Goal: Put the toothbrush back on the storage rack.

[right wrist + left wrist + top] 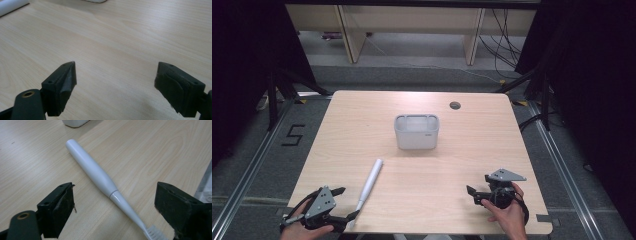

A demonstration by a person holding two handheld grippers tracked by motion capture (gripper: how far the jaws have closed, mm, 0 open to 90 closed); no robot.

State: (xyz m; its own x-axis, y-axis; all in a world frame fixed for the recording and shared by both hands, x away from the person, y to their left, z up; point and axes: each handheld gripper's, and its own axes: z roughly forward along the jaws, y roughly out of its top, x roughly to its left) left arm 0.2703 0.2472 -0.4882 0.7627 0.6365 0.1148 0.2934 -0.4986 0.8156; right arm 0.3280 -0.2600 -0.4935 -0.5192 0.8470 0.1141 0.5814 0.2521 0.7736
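From above, a white electric toothbrush (369, 183) lies flat on the wooden table (472, 150), slanting from its thick handle end near the middle of the table down to its brush head at the near left edge. The left gripper (345, 205) sits at that near left corner with its jaws spread wide, the brush head lying just by the nearer jaw tip; whether they touch I cannot tell from here. A grey rectangular bin (416, 132) stands upright farther back, about mid-table and well apart from the toothbrush. The right gripper (478, 189) hovers near the right front of the table in the person's hand, its jaws apart and holding nothing. In the left gripper view, the toothbrush (96, 173) runs diagonally between the two open black jaws, handle end pointing away, bristles low in the picture close to the right-hand jaw, neither jaw pressing on it. The bottom of the bin (75, 123) peeks in at the top edge. In the right gripper view, the jaws stand wide open over bare tabletop (120, 42), and the toothbrush handle end (11, 6) shows at the far upper left corner.
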